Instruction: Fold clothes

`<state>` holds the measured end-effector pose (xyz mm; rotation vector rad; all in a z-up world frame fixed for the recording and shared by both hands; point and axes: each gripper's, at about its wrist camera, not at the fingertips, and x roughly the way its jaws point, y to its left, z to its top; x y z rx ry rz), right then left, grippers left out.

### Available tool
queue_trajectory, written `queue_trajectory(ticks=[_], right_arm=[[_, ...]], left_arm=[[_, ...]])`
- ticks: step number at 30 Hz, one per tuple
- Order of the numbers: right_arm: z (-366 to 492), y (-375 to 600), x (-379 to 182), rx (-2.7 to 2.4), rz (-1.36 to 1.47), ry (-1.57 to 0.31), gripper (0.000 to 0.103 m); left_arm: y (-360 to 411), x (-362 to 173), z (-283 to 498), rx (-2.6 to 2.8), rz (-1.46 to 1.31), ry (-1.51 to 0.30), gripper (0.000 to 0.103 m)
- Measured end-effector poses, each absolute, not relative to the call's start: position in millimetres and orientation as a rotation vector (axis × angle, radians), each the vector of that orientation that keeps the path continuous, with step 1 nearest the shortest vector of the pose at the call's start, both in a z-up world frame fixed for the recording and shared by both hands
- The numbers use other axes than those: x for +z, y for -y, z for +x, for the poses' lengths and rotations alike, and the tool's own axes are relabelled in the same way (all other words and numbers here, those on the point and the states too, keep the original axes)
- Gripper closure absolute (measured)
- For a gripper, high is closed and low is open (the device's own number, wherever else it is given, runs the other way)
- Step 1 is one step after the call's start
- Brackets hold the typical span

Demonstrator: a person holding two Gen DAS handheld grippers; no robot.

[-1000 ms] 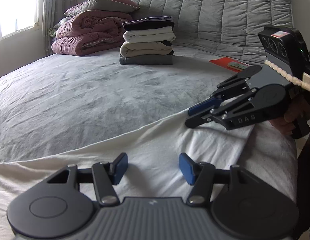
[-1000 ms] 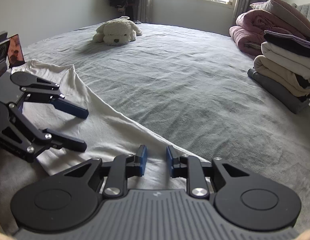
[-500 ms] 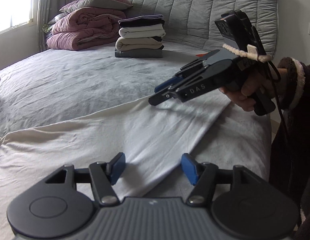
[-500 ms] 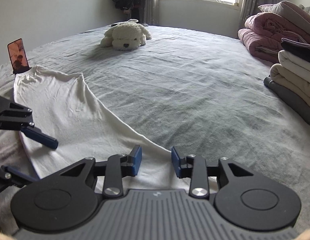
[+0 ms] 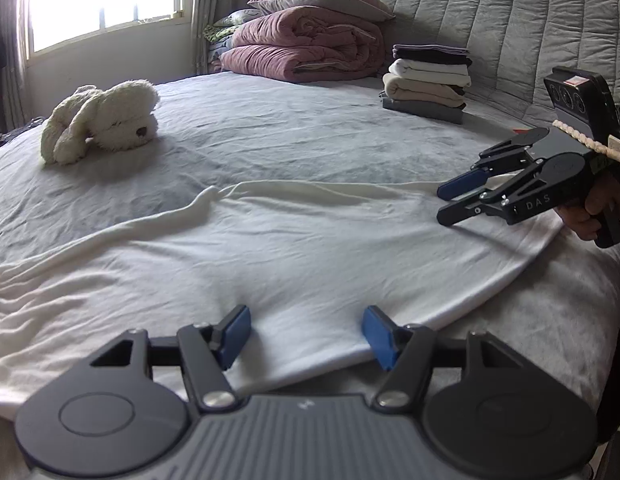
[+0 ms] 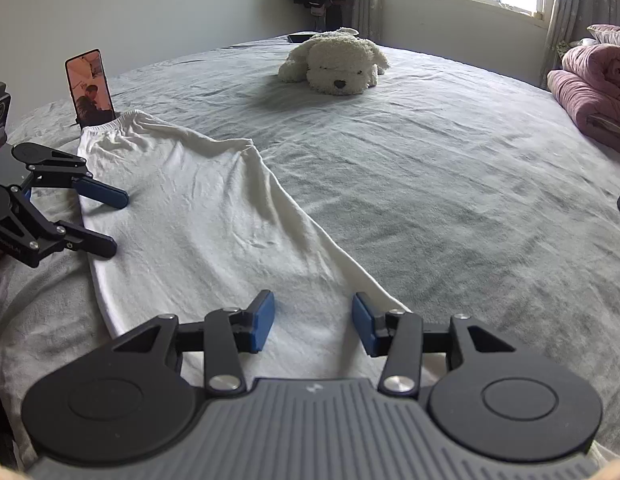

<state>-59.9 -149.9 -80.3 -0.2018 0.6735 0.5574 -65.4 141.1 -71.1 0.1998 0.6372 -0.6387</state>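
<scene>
In the left wrist view our left gripper (image 5: 305, 338) stands open low in frame, holding nothing, over the white garment (image 5: 269, 248) spread flat across the middle of the bed (image 5: 310, 132); the right gripper (image 5: 466, 196) at right is also open; folded stack (image 5: 428, 78) at upper right. In the right wrist view the garment (image 6: 197, 216) runs from lower centre to upper left; it looks light, soft, limp; we judge hems and corners the best hold.

"DAS" is printed on the side of the right gripper (image 5: 456, 200).

Plush dog (image 6: 336, 65), phone (image 6: 89, 87), pink quilt (image 5: 305, 46) on bed (image 6: 450, 184).
</scene>
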Motion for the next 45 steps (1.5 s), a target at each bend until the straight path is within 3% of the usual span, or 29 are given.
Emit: queue_trajectory(ticks=[10,16,35,39,45], right_arm=[[-48,127,-77,0.577,-0.178,-0.658,0.051],[-46,124,-84,0.578,-0.187,-0.667,0.045],[-64,156,-73,0.504,-0.122,-0.643,0.045],[-66,159,-67,0.499,-0.106,-0.626,0.045],[-65,153,-64,0.519,-0.105,-0.617,0.045]], left_arm=[[-228,-56,-48,-0.31,0.098,-0.542,0.039],[-261,-72,-31,-0.186,0.01,-0.622,0.039],[-206,-61,-24,-0.293,0.065,-0.617,0.034],[-219,-61,-12,-0.268,-0.053,-0.605,0.036],[-245,-67,10,-0.098,-0.116,-0.603,0.046]])
